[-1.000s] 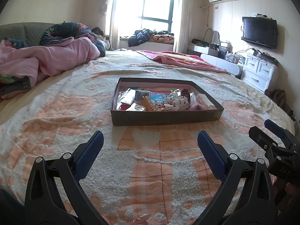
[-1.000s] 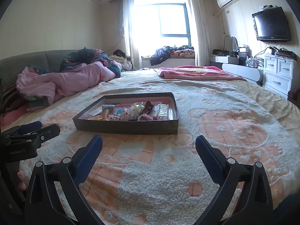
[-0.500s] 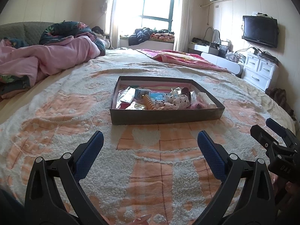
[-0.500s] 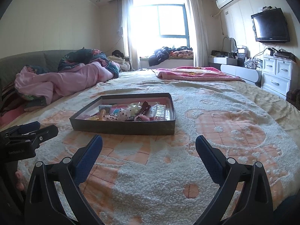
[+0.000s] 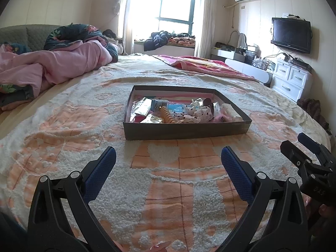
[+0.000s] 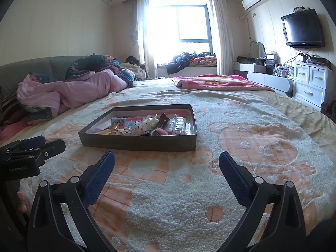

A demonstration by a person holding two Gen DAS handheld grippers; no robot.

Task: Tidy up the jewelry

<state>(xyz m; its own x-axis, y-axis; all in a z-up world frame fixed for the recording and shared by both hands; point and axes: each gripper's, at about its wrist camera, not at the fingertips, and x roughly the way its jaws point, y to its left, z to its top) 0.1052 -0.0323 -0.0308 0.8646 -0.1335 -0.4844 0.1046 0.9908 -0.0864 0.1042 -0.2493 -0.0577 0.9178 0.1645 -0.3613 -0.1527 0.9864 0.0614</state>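
Note:
A shallow dark grey box [image 5: 184, 130] [image 6: 138, 143] lies on the bed's peach and white blanket. It holds hair clips, a gold spiral tie [image 5: 167, 115], a spotted scrunchie [image 5: 197, 113], a white comb clip [image 6: 180, 124] and small packets. My left gripper [image 5: 168, 159] is open and empty, a little short of the box's near wall. My right gripper [image 6: 167, 163] is open and empty, also short of the box, to the right of the left one. Each gripper shows at the edge of the other's view.
A small pink clip [image 5: 159, 246] lies on the blanket just below the left gripper. A pink duvet [image 5: 52, 67] is heaped at the far left, a red blanket [image 5: 205, 67] at the far right. White drawers [image 5: 292, 79] and a television [image 5: 292, 34] stand at the right wall.
Both grippers have moved slightly closer to the box; it sits a little larger and lower in both views. Both stay open.

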